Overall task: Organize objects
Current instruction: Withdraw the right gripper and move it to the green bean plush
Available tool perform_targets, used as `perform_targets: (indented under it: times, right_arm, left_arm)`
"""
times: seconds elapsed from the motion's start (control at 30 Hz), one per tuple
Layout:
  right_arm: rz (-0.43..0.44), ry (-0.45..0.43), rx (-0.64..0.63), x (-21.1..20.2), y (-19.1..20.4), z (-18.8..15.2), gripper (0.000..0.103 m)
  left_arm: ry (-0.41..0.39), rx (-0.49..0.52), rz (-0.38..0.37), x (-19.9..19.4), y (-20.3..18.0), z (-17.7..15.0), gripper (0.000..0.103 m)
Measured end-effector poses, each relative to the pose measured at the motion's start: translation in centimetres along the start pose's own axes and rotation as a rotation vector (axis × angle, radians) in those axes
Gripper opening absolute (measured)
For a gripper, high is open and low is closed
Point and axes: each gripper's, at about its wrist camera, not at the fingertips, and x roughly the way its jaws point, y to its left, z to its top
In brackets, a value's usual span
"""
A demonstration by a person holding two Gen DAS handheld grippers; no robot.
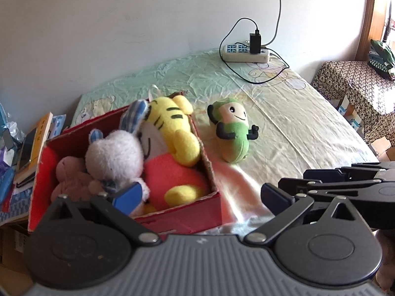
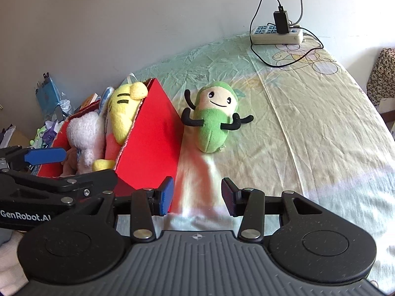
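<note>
Lying beyond the right gripper's (image 2: 197, 196) parted jaws — green plush (image 2: 213, 120); untouched.

The box (image 1: 172, 215) sits on the bed (image 1: 296, 128) ahead of my tongs. Inside it, the tiger toy (image 1: 172, 128) lies along the right wall, the rabbit toy (image 1: 113, 155) to its left. Just right of the box, on the sheet, lies the bean toy (image 1: 233, 133). Far behind the box, by the wall, rests the power strip (image 1: 244, 53).
</note>
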Motion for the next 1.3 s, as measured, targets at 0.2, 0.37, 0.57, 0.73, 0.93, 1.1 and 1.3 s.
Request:
perform_targets:
  times: [0.2,0.37,0.57,0.73,0.93,1.1,1.3]
  right_arm:
    - [-0.008,0.030,-0.010,-0.1,-2.5,0.6,0.046]
    - [-0.018,0.049,-0.008,-0.1,-4.6,1.1,0.046]
    - [-0.015,0.068,-0.004,0.0,-6.9,1.7,0.046]
    - [0.002,0.084,-0.012,0.4,-7.9,2.2,0.046]
    - [0.022,0.099,-0.009,1.0,-9.2,2.7,0.046]
    - [0.032,0.118,-0.001,1.3,-10.4,2.8,0.046]
    - [0.045,0.134,0.028,1.7,-12.2,2.9,0.046]
  left_arm:
    - [0.029,-0.006,0.004,1.1,-2.5,0.3,0.102]
    - [0.054,-0.006,0.009,2.1,-4.7,0.4,0.102]
    - [0.081,-0.017,0.025,3.8,-6.4,0.9,0.102]
    - [0.084,-0.010,0.068,4.5,-7.4,1.3,0.102]
    - [0.108,-0.030,0.068,5.2,-8.1,1.8,0.102]
    - [0.137,-0.045,0.072,6.2,-8.8,1.9,0.102]
    - [0.151,-0.047,0.069,7.5,-9.9,1.9,0.102]
